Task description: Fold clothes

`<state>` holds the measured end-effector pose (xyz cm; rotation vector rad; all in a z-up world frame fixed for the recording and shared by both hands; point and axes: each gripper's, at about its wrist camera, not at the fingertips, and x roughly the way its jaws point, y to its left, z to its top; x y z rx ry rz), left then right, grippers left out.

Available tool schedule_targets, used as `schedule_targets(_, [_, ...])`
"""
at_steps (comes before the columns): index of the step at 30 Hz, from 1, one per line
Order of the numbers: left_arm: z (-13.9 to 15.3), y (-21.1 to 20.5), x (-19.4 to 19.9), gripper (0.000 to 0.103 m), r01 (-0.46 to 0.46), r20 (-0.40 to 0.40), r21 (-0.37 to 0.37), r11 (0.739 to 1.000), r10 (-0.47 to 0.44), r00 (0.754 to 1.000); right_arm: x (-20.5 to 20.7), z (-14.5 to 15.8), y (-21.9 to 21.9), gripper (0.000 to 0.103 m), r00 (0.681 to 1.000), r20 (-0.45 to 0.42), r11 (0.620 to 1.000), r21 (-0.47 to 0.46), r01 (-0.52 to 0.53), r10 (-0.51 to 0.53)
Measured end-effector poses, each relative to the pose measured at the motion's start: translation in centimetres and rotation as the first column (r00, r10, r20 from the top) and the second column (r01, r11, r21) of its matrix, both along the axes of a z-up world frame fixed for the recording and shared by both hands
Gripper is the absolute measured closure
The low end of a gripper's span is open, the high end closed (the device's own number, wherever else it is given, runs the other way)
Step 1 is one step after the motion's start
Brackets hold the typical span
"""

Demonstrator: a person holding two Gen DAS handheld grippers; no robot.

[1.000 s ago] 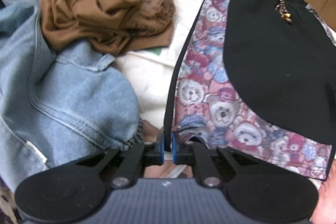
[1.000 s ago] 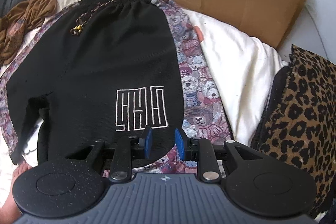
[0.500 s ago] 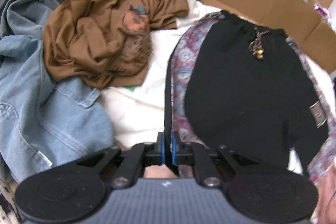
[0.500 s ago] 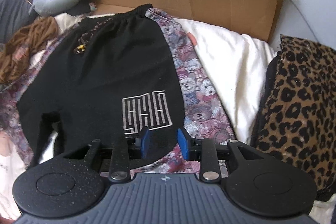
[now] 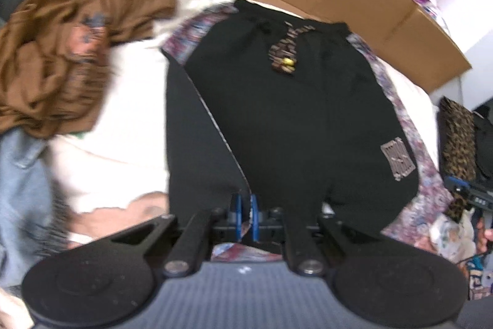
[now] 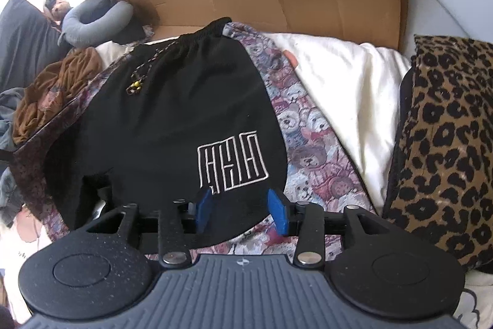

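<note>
Black shorts [image 6: 172, 125] lie flat on a bear-print cloth [image 6: 311, 144]; left hand-held gripper [image 5: 245, 216] pinches that cloth's lifted edge; right hand-held gripper [image 6: 242, 207] gapes, empty, over the shorts' hem; brown top [image 5: 74, 45] beside the shorts lies crumpled, unfolded.

Black drawstring shorts [image 6: 172, 119] centre frame, white maze-like logo [image 6: 231, 164] lower centre. Teddy-bear-print cloth [image 6: 311, 144] beneath: mauve, blue, cream. Leopard-spot cushion [image 6: 443, 144] right edge, tan and black. Crumpled brown shirt [image 5: 71, 51] upper left.
</note>
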<state>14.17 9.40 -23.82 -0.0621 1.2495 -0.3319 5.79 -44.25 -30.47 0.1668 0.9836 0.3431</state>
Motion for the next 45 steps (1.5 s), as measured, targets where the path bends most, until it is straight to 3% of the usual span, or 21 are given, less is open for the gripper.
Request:
schedule_targets(7, [-0.3,-4.2,0.3,0.096,0.027,-0.030,-0.070,0.997,-0.029,0.999,-1.1,-0.4,-0.1,0.046,0.999,0.007,0.998,0.047,-0.034,0.033])
schedule_targets(9, [-0.5,-5.5,0.4,0.096,0.039,-0.034,-0.102,0.994,-0.042,0.999,-1.4,-0.8,0.0,0.046,0.999,0.009,0.994,0.100,-0.051,0.050])
schedule_targets(14, [-1.2,-8.4,0.9,0.096,0.071,-0.042,-0.164,0.984,-0.078,0.996,-2.1,-1.3,1.2,0.046,0.993,0.000,0.986,0.123,-0.115,0.116])
schedule_targets(32, [-5.4,-17.8,2.8,0.096,0.211,-0.068,-0.332,0.920,-0.247,0.967,-0.2,-0.9,5.2,0.046,0.978,0.019,0.950,0.233,-0.208,0.209])
schedule_targets(39, [-7.7,-20.5,3.4,0.096,0.200,-0.097,-0.415,0.888,-0.262,0.960,1.7,-2.9,7.2,0.046,0.984,-0.042,0.936,0.317,-0.150,0.172])
schedule_targets(45, [-9.7,-21.7,3.1,0.096,0.129,-0.157,-0.444,0.887,-0.219,0.963,2.8,-4.8,8.4,0.046,0.990,-0.086,0.938,0.338,-0.080,0.116])
